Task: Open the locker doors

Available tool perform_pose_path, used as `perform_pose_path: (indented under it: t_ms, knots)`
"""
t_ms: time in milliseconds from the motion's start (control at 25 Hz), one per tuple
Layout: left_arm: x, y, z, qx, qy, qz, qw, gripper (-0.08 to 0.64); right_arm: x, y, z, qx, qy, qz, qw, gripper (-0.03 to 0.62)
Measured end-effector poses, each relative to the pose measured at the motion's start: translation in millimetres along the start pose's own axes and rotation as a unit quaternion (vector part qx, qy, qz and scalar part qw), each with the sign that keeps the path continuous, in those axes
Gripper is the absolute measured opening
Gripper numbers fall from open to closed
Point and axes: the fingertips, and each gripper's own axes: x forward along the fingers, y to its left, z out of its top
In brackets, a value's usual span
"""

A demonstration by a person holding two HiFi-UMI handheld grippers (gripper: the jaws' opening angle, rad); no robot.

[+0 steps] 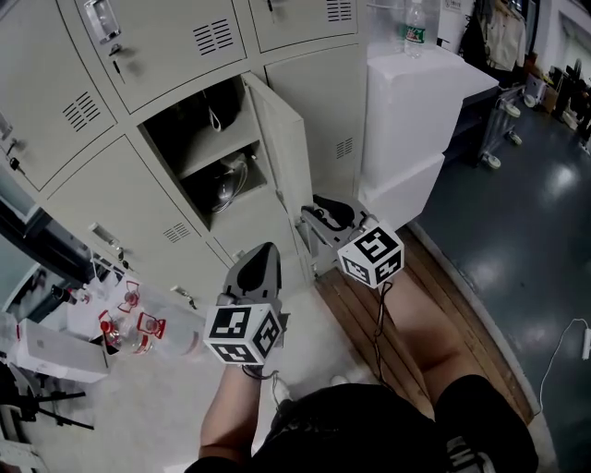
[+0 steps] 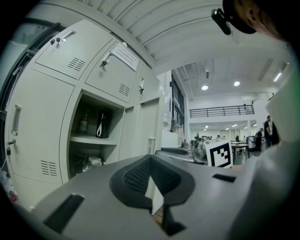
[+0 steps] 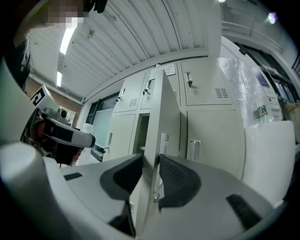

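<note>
A bank of pale grey lockers fills the head view. One middle locker [image 1: 208, 152] stands open, with a shelf and dark items inside. Its door [image 1: 282, 148] swings out toward me. My right gripper [image 1: 314, 224] sits at the door's lower free edge. In the right gripper view the door [image 3: 166, 117] runs edge-on between the two dark pads of the right gripper [image 3: 151, 173], and both pads touch it. My left gripper [image 1: 263, 257] hovers lower left of the door, apart from it, its jaws together and holding nothing. The left gripper [image 2: 151, 176] faces the open locker [image 2: 93, 136].
The other locker doors [image 1: 166, 37] around the open one are shut. A tall white cabinet [image 1: 416, 111] with a water bottle [image 1: 414, 28] on top stands right of the lockers. Bottles and clutter [image 1: 129, 328] lie at the left. A wooden strip [image 1: 416, 296] runs under my legs.
</note>
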Motion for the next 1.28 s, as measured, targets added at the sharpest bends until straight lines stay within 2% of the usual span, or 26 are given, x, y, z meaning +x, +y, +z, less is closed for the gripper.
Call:
perform_pose_path:
  t_ms: [480, 560, 680, 760, 1000, 1280]
  knots:
    - [-29.8, -10.4, 1.7, 0.012, -0.004, 0.059, 0.9982, -0.002, -12.3, -1.9, -2.9, -0.015, 0.013, -0.025, 1.000, 0.078]
    - [-39.9, -9.9, 0.7, 0.013, -0.003, 0.072, 0.9973, -0.002, -18.0, -0.9, -0.3, -0.018, 0.009, -0.043, 0.999, 0.077]
    - [-56.4, -8.9, -1.9, 0.013, 0.000, 0.087, 0.9961, -0.002, -31.2, 0.7, 6.2, -0.014, -0.005, -0.095, 0.995, 0.002]
    - [-67.9, -9.4, -1.7, 0.014, 0.000, 0.093, 0.9956, -0.002, -38.5, 9.1, 8.9, -0.006, -0.006, -0.105, 0.994, 0.001]
    - [-105.8, -3.9, 1.1, 0.021, 0.000, 0.104, 0.9944, -0.002, -50.2, 45.9, 18.4, 0.035, -0.002, -0.096, 0.995, 0.000]
    - [-167.4, 2.3, 5.1, 0.026, -0.001, 0.090, 0.9956, -0.002, -70.2, 108.7, 37.7, 0.050, 0.003, -0.110, 0.993, 0.000]
